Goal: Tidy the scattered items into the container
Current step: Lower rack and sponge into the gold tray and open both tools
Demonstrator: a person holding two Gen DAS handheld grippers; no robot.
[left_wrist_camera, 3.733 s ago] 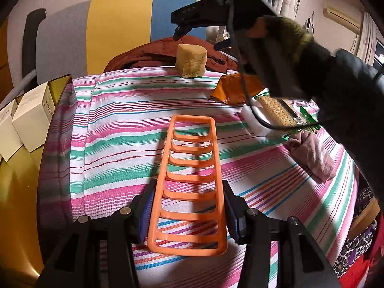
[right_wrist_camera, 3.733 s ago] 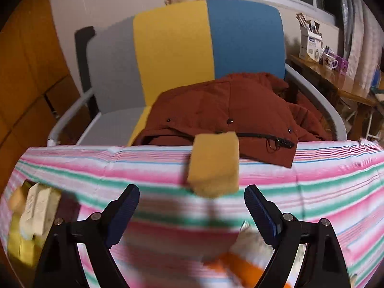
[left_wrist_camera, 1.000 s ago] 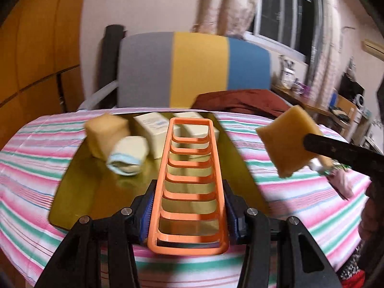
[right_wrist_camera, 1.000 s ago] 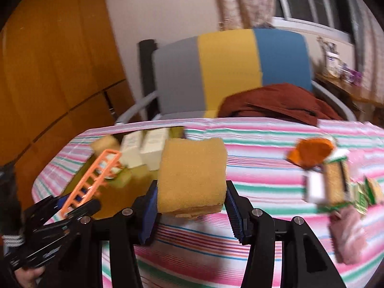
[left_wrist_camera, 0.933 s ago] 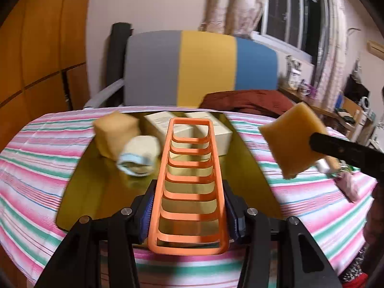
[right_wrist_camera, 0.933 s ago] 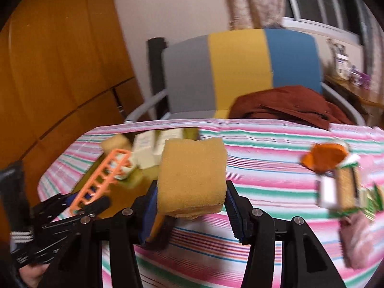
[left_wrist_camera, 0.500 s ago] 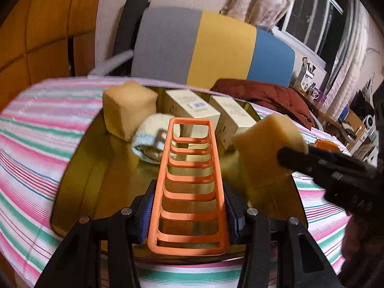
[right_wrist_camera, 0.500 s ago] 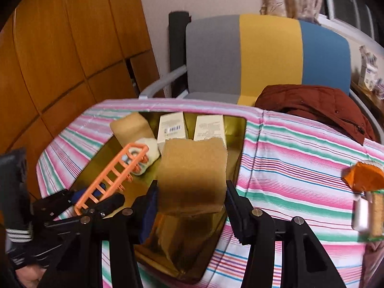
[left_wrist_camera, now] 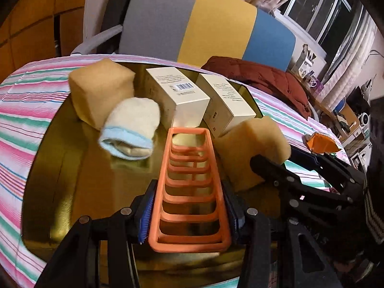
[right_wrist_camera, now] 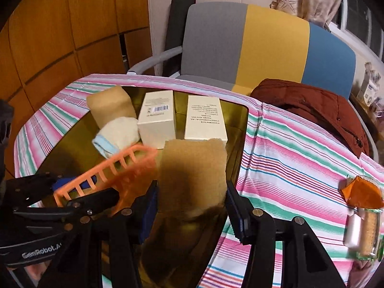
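Observation:
My left gripper [left_wrist_camera: 189, 206] is shut on an orange slotted rack [left_wrist_camera: 189, 168], held low over the gold mirrored tray [left_wrist_camera: 60, 168]. The rack's far end points at two cream boxes [left_wrist_camera: 177, 96]. My right gripper [right_wrist_camera: 192, 204] holds a tan sponge [right_wrist_camera: 192, 175] between its pads at the tray's [right_wrist_camera: 72, 144] right side. Its jaws are opening, and both pads still touch the sponge. In the left wrist view this sponge [left_wrist_camera: 252, 148] sits right of the rack. A second sponge [left_wrist_camera: 100, 91] and a rolled cream cloth [left_wrist_camera: 132, 129] lie in the tray.
A striped cloth [right_wrist_camera: 288, 156] covers the table. On it, right of the tray, lie an orange packet [right_wrist_camera: 362, 192] and a cracker pack [right_wrist_camera: 364, 230]. Behind the table stands a grey, yellow and blue chair [right_wrist_camera: 264, 43] with a red-brown jacket [right_wrist_camera: 312, 105].
Both grippers have come in over the tray and sunk lower. The held sponge moved from above the striped cloth to the tray's right side, beside the rack.

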